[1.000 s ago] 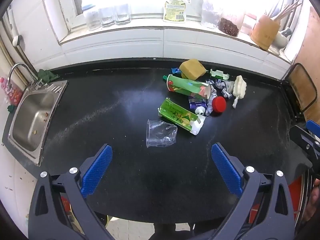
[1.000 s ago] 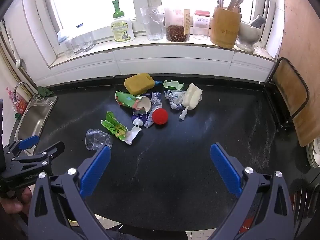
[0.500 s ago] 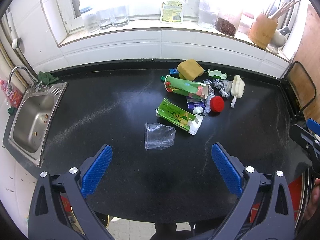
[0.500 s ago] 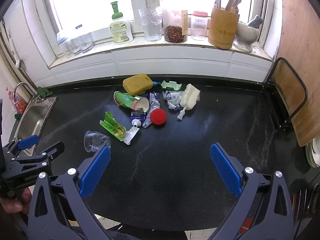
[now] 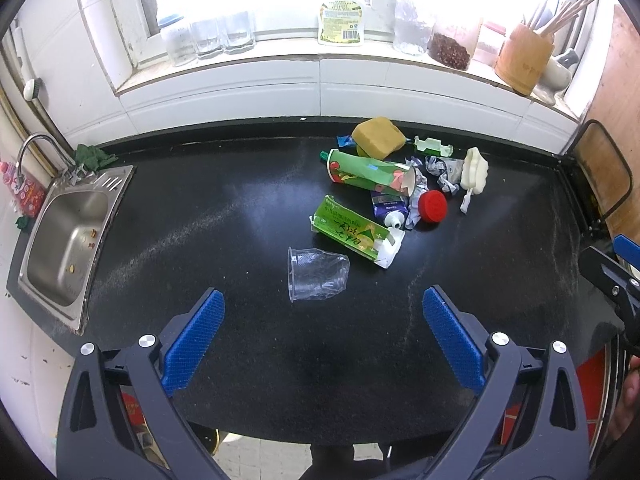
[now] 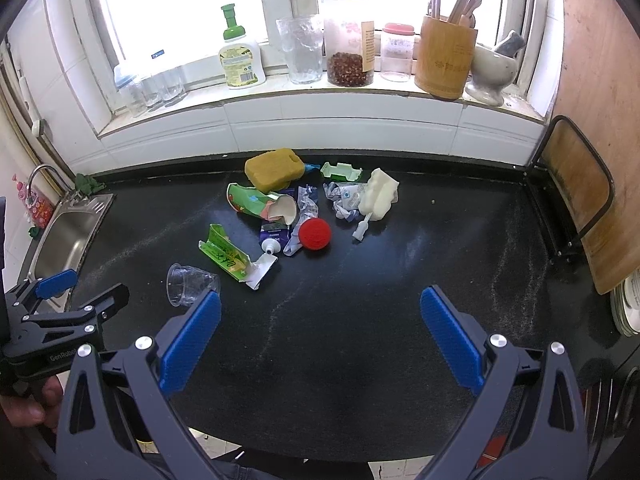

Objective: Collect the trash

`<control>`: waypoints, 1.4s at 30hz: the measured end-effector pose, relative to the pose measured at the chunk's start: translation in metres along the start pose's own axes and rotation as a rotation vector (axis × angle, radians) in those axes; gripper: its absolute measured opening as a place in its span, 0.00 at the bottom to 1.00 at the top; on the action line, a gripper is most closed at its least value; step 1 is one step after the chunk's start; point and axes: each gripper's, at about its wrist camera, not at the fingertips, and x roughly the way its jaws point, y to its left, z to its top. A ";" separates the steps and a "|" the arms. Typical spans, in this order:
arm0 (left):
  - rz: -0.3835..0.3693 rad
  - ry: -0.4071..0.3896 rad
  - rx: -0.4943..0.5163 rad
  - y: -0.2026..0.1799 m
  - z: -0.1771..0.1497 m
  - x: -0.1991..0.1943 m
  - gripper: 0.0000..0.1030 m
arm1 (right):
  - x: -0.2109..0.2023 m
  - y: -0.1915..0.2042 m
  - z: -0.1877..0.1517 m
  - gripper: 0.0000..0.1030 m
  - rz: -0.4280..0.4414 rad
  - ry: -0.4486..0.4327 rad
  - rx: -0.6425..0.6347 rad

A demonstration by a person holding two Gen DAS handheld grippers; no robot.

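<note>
Black counter (image 5: 200,220): trash heap mid-rear. Left gripper (image 5: 322,334) and right gripper (image 6: 320,334) both spread wide, empty. Green carton (image 5: 352,232) beside clear cup (image 5: 318,274), nearest left tongs. Risk: thin cup likely crumples or skids when pinched

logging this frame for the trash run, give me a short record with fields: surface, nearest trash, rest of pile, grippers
surface: black countertop, sink at its left end
nearest trash: clear plastic cup on its side, ahead of left gripper
rest of pile: green carton, red cap, yellow sponge
grippers: left and right gripper both open, empty
</note>
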 end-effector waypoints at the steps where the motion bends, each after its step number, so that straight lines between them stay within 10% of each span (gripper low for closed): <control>1: 0.000 0.000 0.000 0.000 0.000 0.000 0.94 | 0.000 0.000 0.000 0.94 -0.001 0.000 0.000; 42: -0.003 0.063 0.005 -0.012 0.020 0.029 0.94 | 0.028 -0.020 0.015 0.94 0.011 0.025 0.021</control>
